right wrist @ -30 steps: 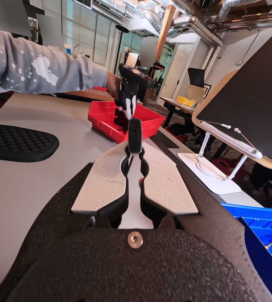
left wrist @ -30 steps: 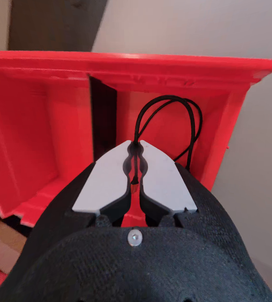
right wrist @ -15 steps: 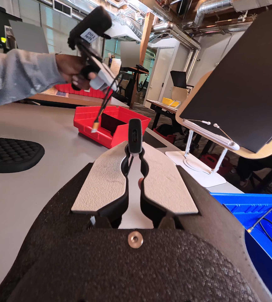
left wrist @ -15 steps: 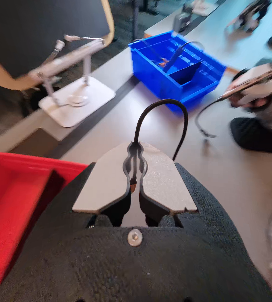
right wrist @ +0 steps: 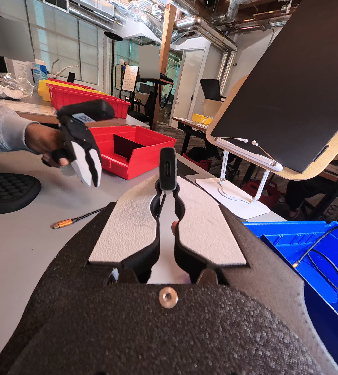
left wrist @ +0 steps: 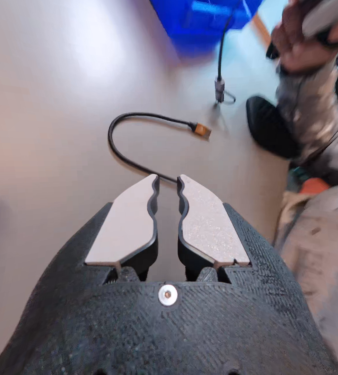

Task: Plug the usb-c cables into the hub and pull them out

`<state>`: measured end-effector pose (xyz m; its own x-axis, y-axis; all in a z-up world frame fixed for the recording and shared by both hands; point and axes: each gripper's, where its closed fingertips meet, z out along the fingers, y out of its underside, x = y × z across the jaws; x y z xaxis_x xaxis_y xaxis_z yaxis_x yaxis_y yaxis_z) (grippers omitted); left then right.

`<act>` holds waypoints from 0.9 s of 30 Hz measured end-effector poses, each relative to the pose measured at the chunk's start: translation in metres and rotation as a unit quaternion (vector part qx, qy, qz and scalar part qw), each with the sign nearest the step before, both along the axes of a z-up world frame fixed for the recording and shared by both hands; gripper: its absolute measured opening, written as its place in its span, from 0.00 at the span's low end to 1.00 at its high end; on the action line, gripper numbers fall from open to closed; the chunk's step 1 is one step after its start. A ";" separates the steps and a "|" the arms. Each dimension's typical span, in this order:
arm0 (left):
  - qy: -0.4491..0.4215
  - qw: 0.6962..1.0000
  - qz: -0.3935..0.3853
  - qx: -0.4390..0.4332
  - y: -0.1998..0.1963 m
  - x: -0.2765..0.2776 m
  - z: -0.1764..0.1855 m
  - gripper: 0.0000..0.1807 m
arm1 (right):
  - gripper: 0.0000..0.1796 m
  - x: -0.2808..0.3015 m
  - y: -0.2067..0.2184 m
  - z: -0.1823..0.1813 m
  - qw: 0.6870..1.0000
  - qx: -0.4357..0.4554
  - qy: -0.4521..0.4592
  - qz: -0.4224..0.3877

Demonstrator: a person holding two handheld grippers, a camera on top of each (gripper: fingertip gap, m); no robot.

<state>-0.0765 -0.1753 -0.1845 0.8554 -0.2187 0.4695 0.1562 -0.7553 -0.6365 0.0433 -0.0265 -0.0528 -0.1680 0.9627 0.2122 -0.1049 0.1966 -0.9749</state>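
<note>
The left gripper stood open over the USB-C cable on the bench, apparently untouched, while the right gripper clamped the hub at twelve o'clock.

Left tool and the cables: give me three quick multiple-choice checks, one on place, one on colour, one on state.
1. Where is the black cable with the orange plug?
A. In the red bin
B. Lying on the grey table
C. Clamped in the left tool

2. What colour is the bin that holds more cables?
A. Blue
B. Yellow
C. Green

3. How is the left tool?
A. Shut on the hub
B. Shut on a cable
C. Open, holding nothing

Answers: 1 B, the cable lies loose on the table ahead of the fingertips. 2 A, two orange-tipped cables sit in the blue bin. 3 C, its jaws stand apart with only table between them; the hub is in the right tool.
</note>
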 end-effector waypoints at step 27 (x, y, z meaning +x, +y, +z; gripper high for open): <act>0.216 0.950 -0.216 -0.060 0.028 0.065 -0.047 0.10 | 0.05 -0.002 -0.001 -0.015 1.000 -0.008 -0.019 0.008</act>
<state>-0.0118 -0.1473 -0.2313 0.8165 -0.5607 0.1380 -0.4418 -0.7605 -0.4759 0.0409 -0.0277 -0.0675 -0.1904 0.9632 0.1897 -0.0710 0.1792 -0.9812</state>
